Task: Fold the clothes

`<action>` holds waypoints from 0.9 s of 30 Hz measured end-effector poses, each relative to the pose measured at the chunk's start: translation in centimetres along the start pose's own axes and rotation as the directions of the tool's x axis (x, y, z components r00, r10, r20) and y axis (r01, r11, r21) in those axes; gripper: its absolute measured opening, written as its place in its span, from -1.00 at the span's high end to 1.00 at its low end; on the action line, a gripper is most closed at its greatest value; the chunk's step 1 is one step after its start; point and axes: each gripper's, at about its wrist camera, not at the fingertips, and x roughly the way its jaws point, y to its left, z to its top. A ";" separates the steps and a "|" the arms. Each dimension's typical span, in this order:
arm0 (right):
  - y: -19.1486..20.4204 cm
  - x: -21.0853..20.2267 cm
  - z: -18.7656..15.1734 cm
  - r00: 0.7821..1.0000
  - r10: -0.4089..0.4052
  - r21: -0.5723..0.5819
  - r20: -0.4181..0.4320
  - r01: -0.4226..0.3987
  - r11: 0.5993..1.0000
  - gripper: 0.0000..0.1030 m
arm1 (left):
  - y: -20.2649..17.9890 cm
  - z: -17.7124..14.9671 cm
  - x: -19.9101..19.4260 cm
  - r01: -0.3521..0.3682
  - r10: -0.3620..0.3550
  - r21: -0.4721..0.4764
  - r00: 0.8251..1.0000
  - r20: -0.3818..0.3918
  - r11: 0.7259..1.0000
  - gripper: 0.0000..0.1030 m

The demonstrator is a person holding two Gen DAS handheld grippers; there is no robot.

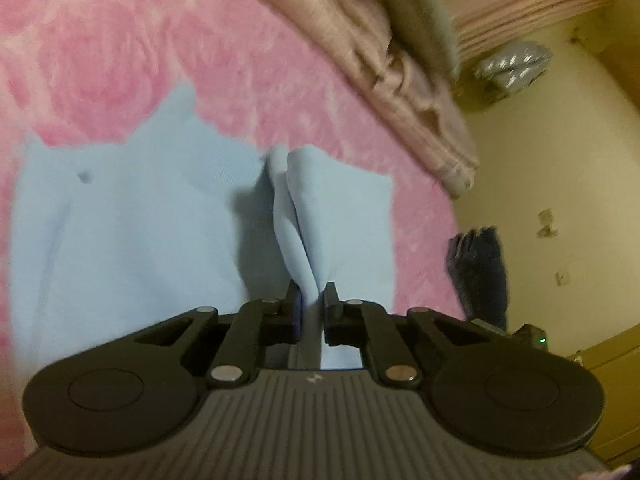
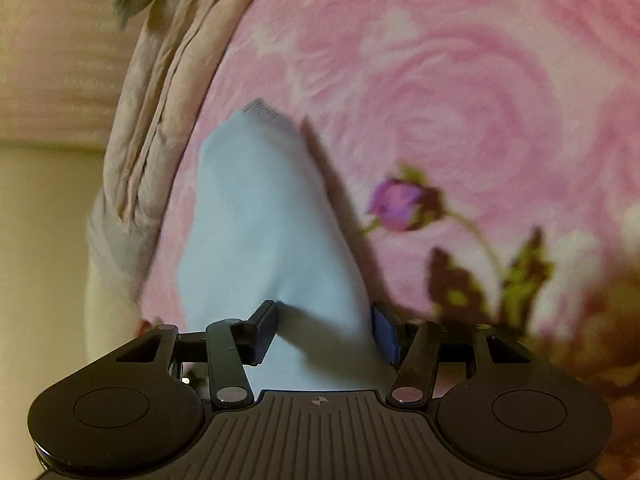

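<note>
Left tool [image 1: 311, 298] pinched tight on a raised ridge of the light blue garment [image 1: 132, 236], spread flat on the pink rose-print bed cover [image 1: 120, 40] (bare cover all round its edges). Right tool [image 2: 324, 328] half-spread, blue cloth [image 2: 256, 216] bunched between its fingers, grip uncertain. Beige crumpled bedding [image 2: 152, 92] along the bed's edge.

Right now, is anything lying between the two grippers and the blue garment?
Nothing visible. The left gripper already pinches a fold of the blue garment, and the cloth also sits between the right gripper fingers.
</note>
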 end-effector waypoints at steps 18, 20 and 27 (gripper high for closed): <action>8.2 4.5 -7.0 0.996 -0.087 -0.455 0.024 0.088 0.886 -0.08 | 6.4 1.1 -6.0 -0.124 0.128 -0.047 0.986 0.103 0.991 0.79; 8.0 3.2 -8.2 0.992 -0.076 -0.535 0.102 0.119 0.836 -0.08 | 6.6 0.9 -6.1 -0.127 0.135 -0.071 0.985 0.112 0.989 0.78; 4.2 -3.2 -15.2 0.954 -0.059 -0.773 0.294 0.274 0.573 -0.08 | 3.3 -4.5 -13.2 -0.202 0.222 -0.099 0.935 0.278 0.974 0.49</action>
